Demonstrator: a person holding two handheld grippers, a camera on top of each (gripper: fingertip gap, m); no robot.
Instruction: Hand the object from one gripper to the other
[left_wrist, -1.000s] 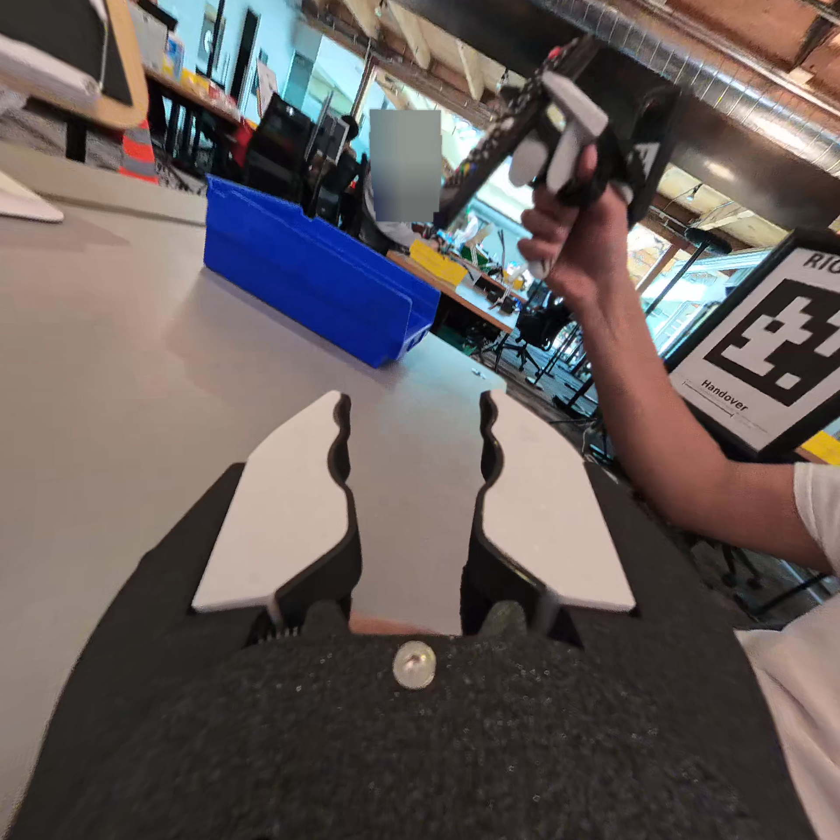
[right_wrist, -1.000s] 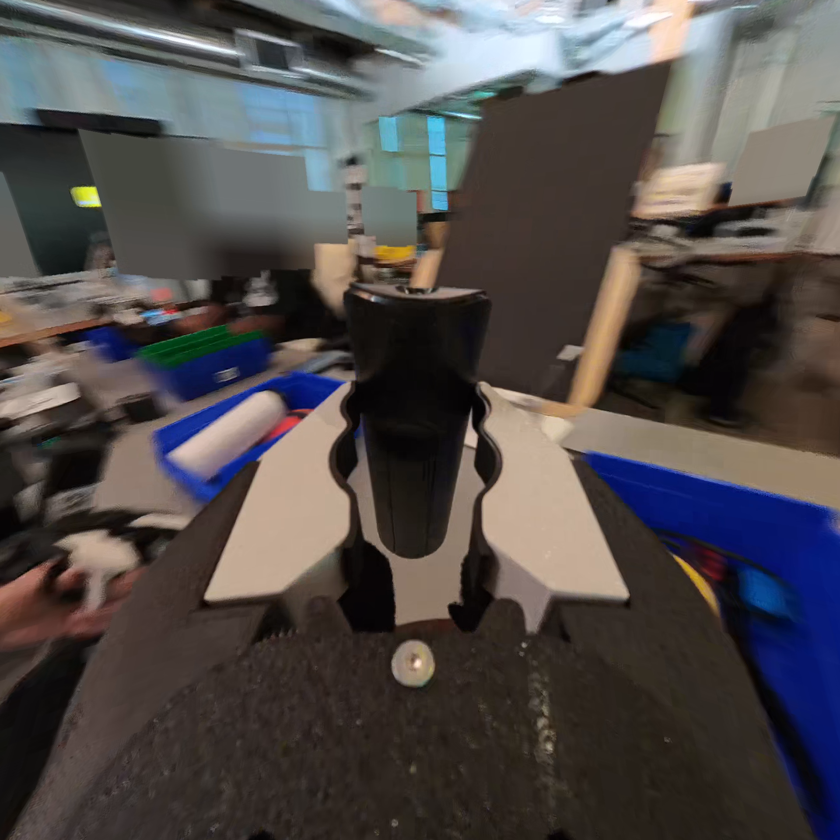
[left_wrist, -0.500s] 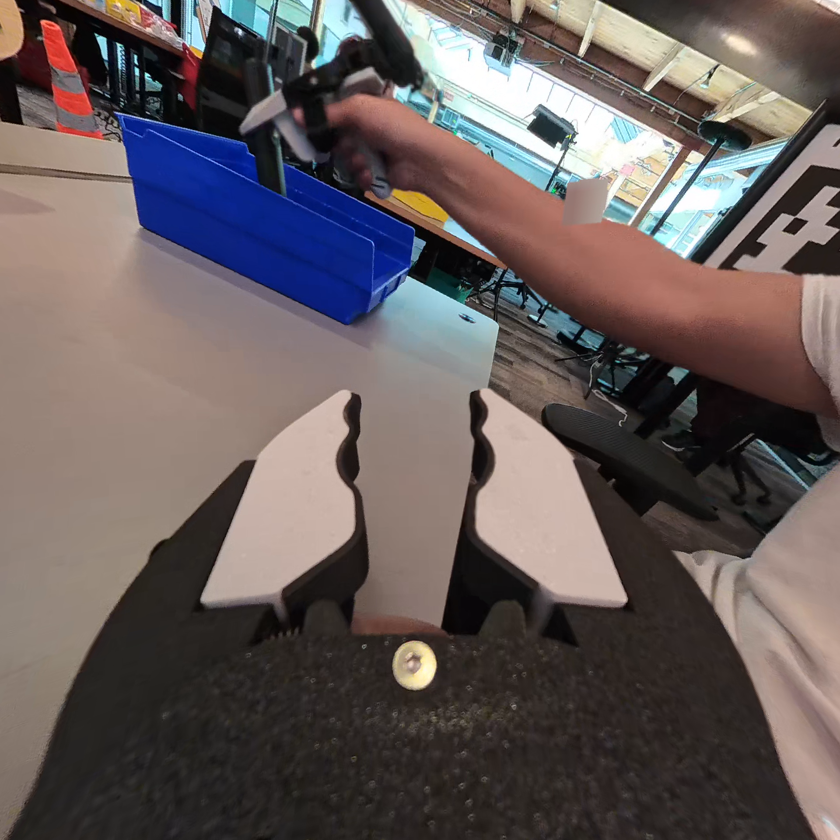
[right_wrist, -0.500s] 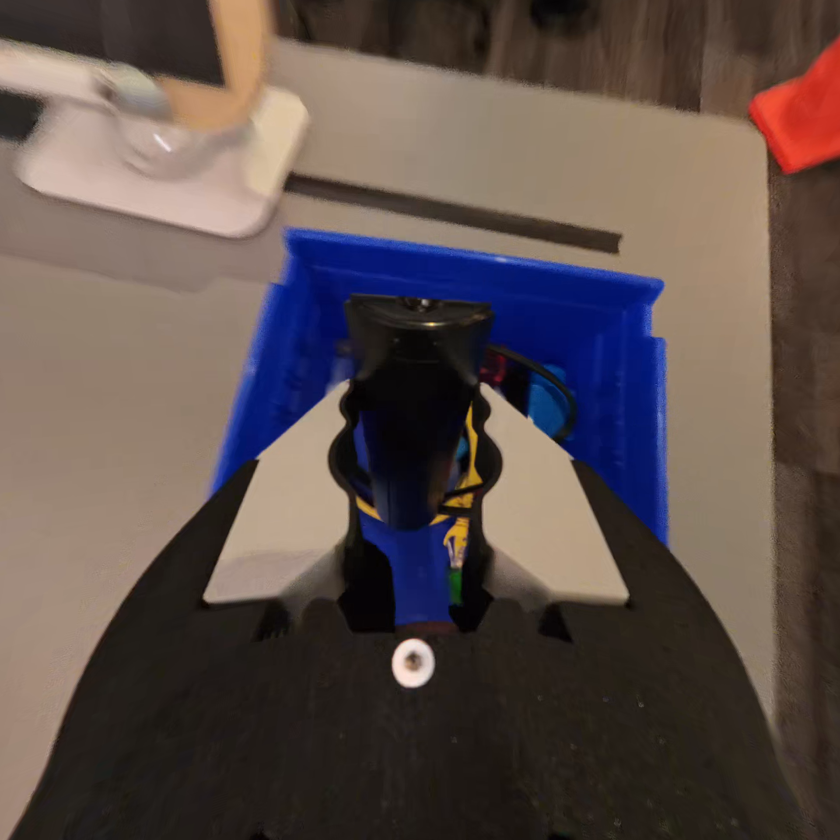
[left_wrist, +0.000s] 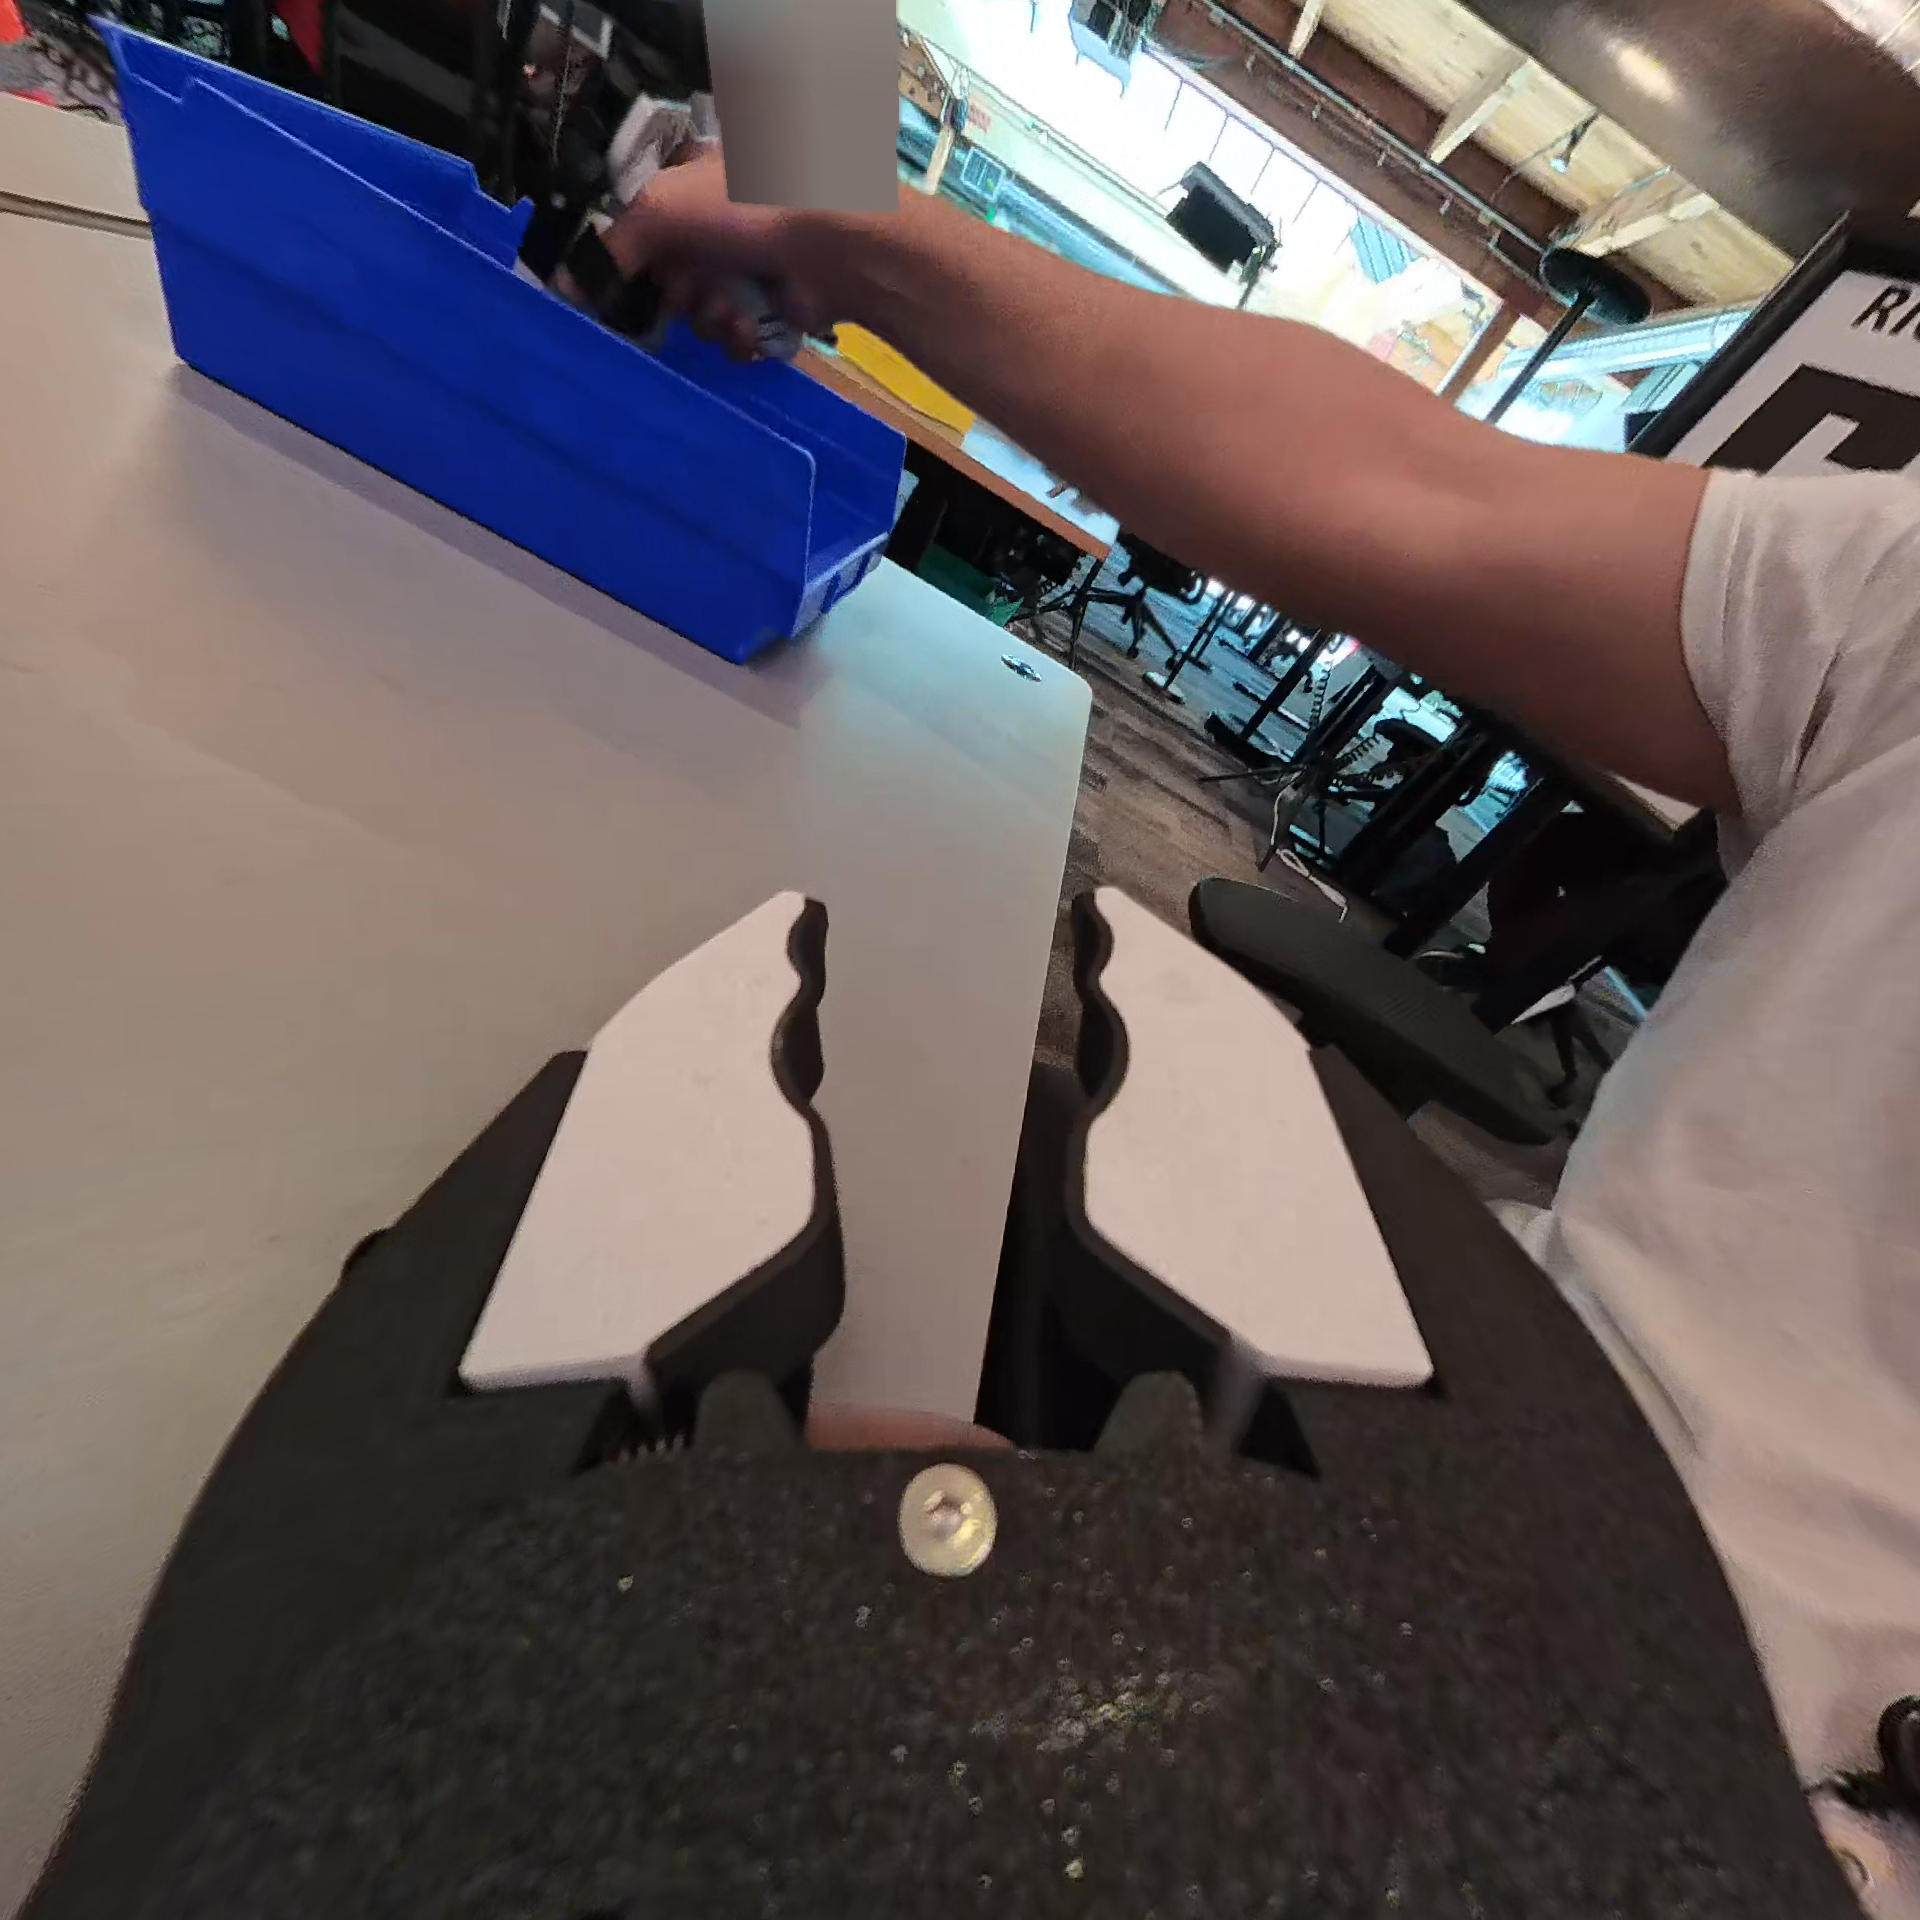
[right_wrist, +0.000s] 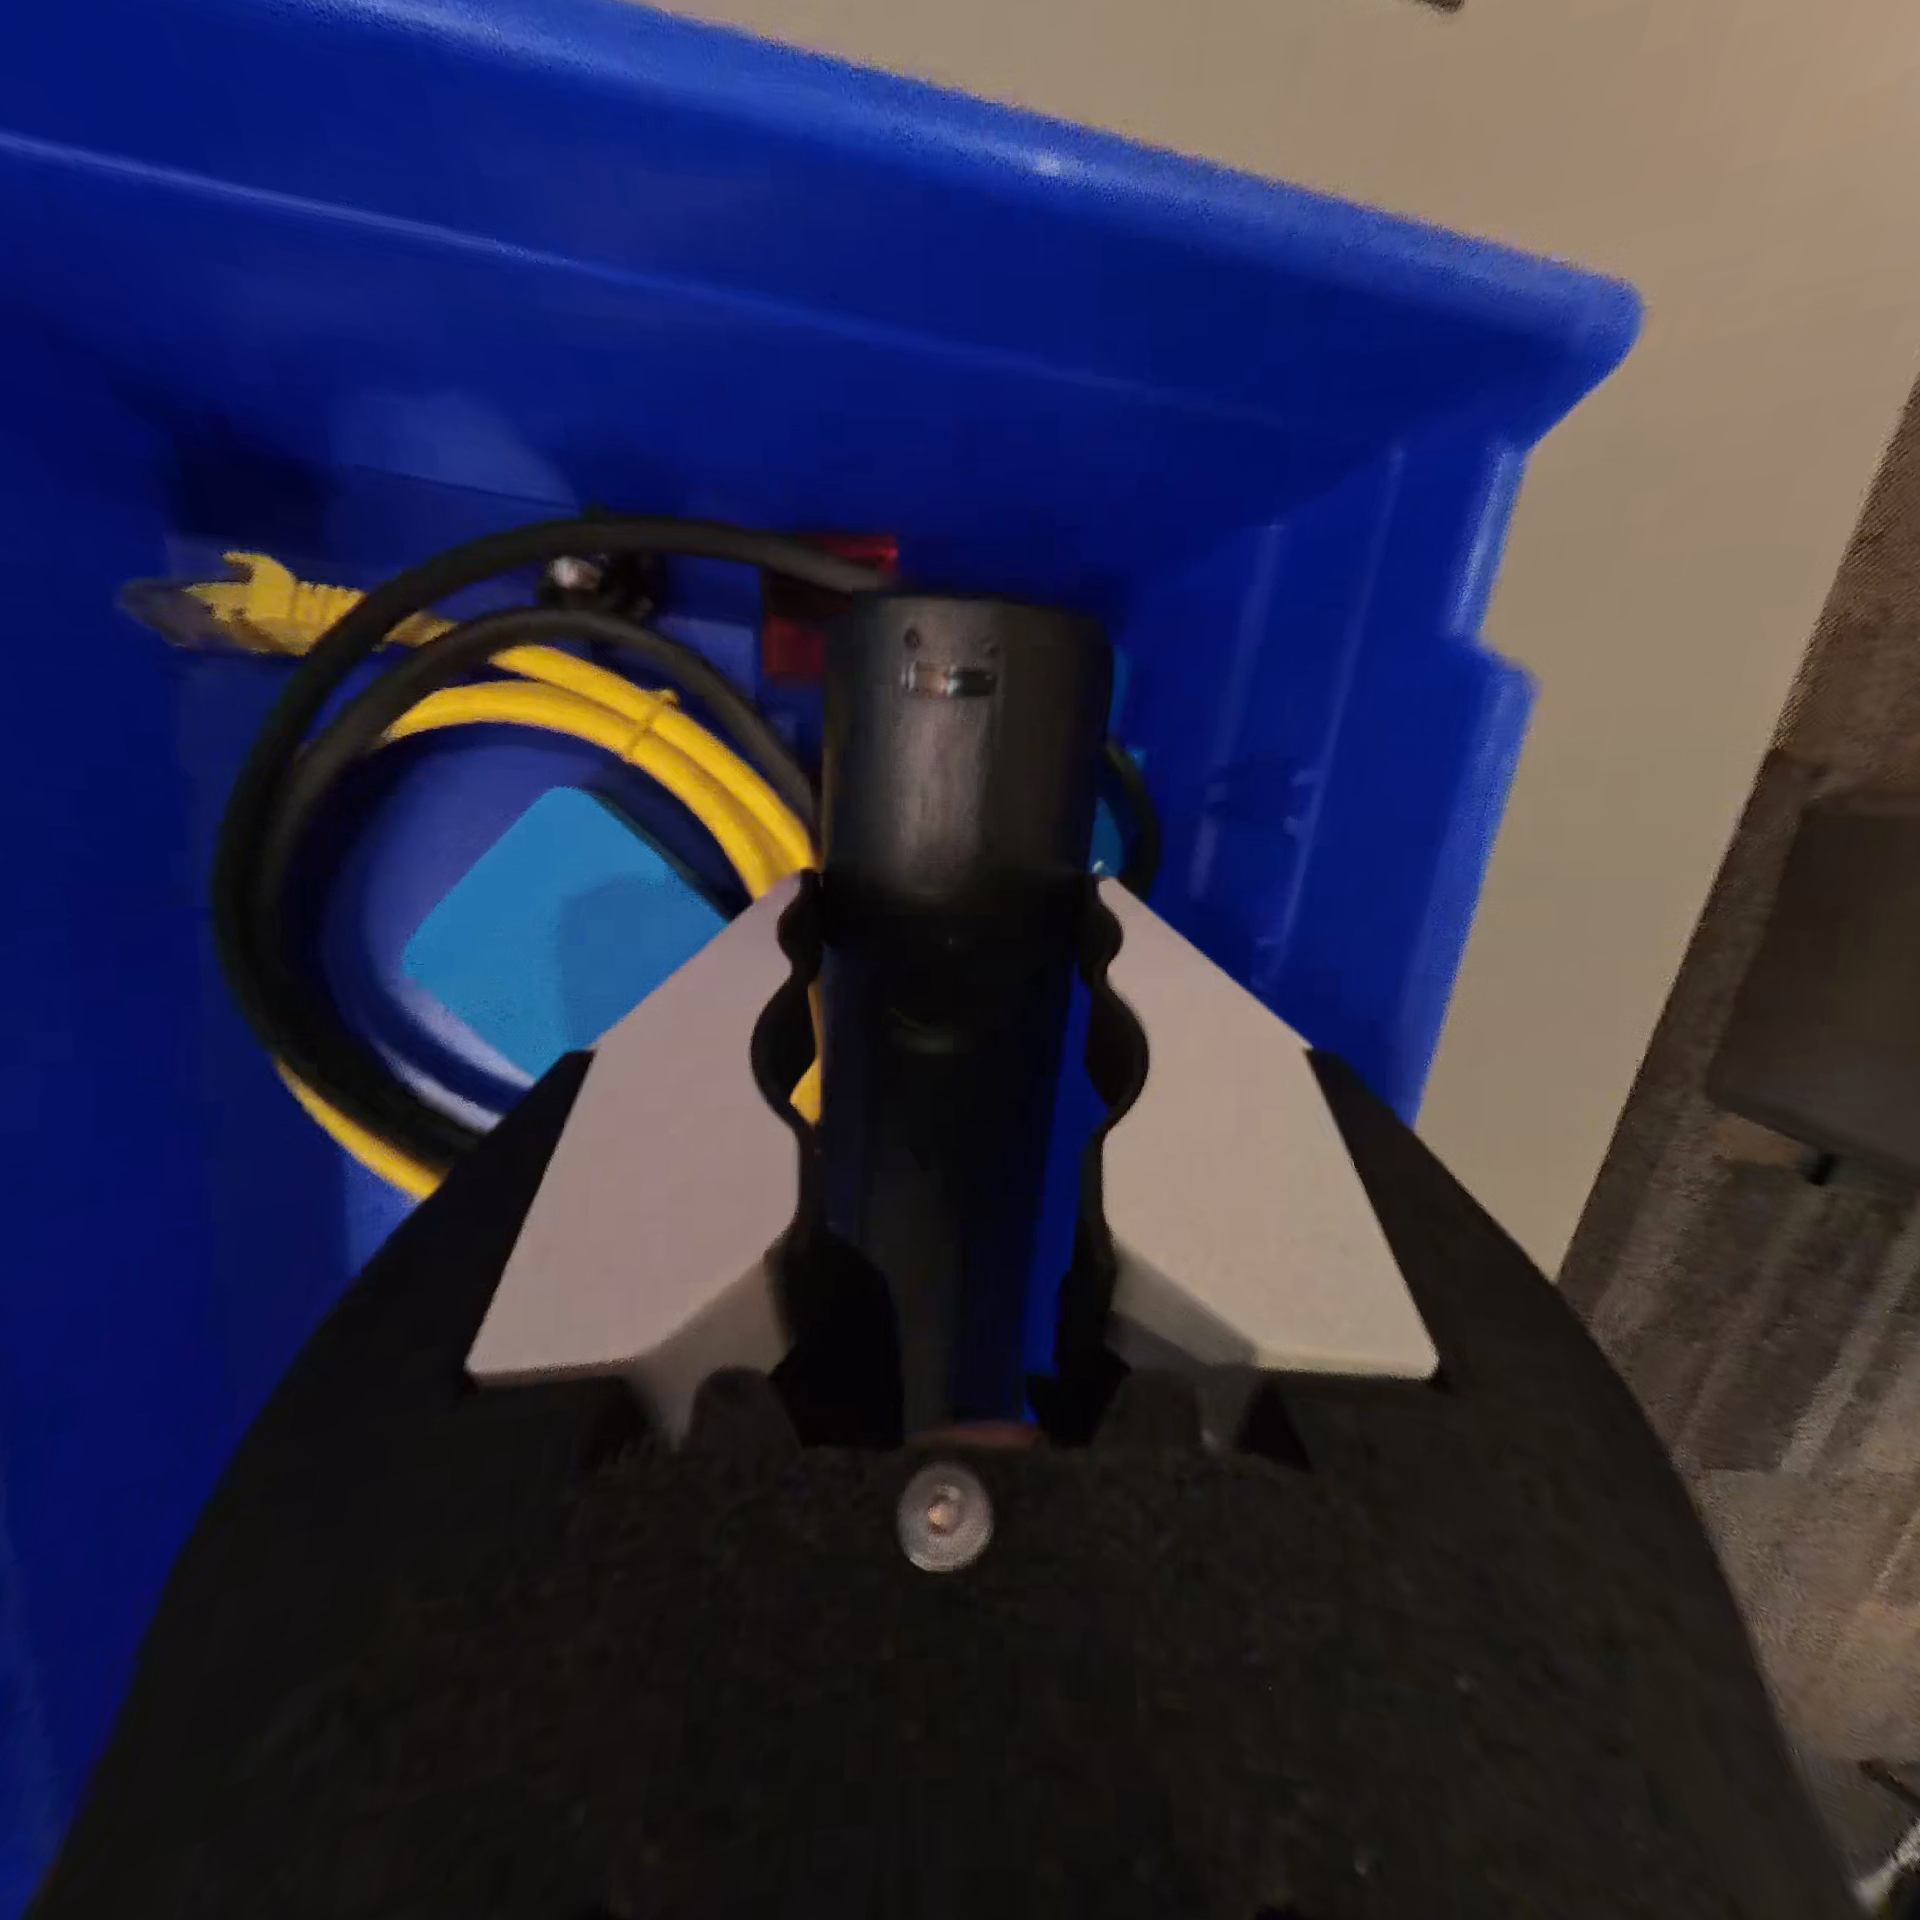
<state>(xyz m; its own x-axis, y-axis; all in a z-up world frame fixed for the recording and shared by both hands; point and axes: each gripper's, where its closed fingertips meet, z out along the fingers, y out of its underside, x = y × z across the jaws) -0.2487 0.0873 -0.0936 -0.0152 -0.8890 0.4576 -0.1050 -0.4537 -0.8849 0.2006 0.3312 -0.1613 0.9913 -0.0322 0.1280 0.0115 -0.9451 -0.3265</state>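
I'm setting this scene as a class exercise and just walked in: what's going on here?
A person holds a gripper in each hand. The right gripper is shut on a black cylindrical object and holds it down inside a blue bin, above coiled yellow and black cables. The left gripper is open and empty, over the grey table, apart from the bin. The object is with the right gripper and not yet let go.

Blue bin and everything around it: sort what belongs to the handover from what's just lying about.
Job:
black cylindrical object, held by right gripper
left gripper, open and empty
blue bin

Lying about:
yellow cable
black cable
office chair
marker board
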